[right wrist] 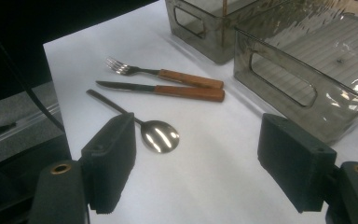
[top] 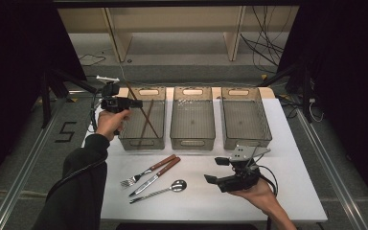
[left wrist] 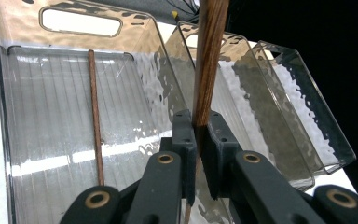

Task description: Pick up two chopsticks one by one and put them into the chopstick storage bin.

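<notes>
Held chopstick (left wrist: 209, 60): dark brown wood, pinched between the jaws of the left gripper (left wrist: 198, 140); it stands steeply, rising past the top edge of the left gripper view, its lower end passing down between the pads.
Position of held chopstick: over the left bin (top: 143, 120), at that bin's left side in the high view (top: 133, 94).
Left gripper: jaws closed tight on the chopstick — no gap visible either side of the wood; carried by the left hand (top: 109, 122) at the bin's left wall.
Second chopstick (left wrist: 95, 116): lies inside the left bin, flat on the ribbed floor, running lengthwise; apart from the held one.
Bins: three clear smoked bins in a row, left, middle bin (top: 192, 117), right bin (top: 245, 117), standing side by side on the white table (top: 287, 191).
Right gripper (right wrist: 198, 168): jaws standing wide apart, nothing between the pads — held in the right hand (top: 261, 194) above the table's near right part.
Cutlery: fork (right wrist: 163, 73), knife (right wrist: 161, 89) and spoon (right wrist: 142, 126) lie close together on the table in front of the left and middle bins; fork and knife have wooden handles.
</notes>
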Demonstrator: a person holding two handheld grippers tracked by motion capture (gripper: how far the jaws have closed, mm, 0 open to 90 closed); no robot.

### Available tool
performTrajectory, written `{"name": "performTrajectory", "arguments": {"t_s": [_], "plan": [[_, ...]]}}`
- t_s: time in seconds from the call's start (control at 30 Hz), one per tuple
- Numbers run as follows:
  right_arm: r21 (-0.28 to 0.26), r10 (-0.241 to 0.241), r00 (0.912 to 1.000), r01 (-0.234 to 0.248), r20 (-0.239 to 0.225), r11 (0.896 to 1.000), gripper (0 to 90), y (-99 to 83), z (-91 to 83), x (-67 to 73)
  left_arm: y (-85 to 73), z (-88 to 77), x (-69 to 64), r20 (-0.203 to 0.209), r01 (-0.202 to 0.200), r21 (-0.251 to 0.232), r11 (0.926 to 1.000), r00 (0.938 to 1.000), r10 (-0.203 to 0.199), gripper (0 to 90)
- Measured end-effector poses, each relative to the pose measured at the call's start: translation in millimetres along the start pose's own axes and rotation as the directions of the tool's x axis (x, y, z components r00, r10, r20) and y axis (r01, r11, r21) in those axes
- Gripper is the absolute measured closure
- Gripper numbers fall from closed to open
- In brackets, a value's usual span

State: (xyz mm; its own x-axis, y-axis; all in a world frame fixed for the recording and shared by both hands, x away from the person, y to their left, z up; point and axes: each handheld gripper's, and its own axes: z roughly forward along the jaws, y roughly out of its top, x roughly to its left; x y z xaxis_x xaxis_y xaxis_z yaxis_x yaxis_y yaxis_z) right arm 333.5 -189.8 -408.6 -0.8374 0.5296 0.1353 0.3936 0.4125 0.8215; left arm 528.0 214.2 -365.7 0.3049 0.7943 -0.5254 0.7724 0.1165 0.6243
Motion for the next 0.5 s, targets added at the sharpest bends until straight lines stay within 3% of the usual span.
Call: {"name": "performTrajectory", "arguments": {"t_s": [0.5], "plan": [[0.001,0.0,1.0,0.0,-0.001,1.0,28.6,-1.5,0.0,-0.3,0.4,18.0,1.9,-0.033,0.017,0.015,0.9997,0.9993,-0.016,83.1]]}}
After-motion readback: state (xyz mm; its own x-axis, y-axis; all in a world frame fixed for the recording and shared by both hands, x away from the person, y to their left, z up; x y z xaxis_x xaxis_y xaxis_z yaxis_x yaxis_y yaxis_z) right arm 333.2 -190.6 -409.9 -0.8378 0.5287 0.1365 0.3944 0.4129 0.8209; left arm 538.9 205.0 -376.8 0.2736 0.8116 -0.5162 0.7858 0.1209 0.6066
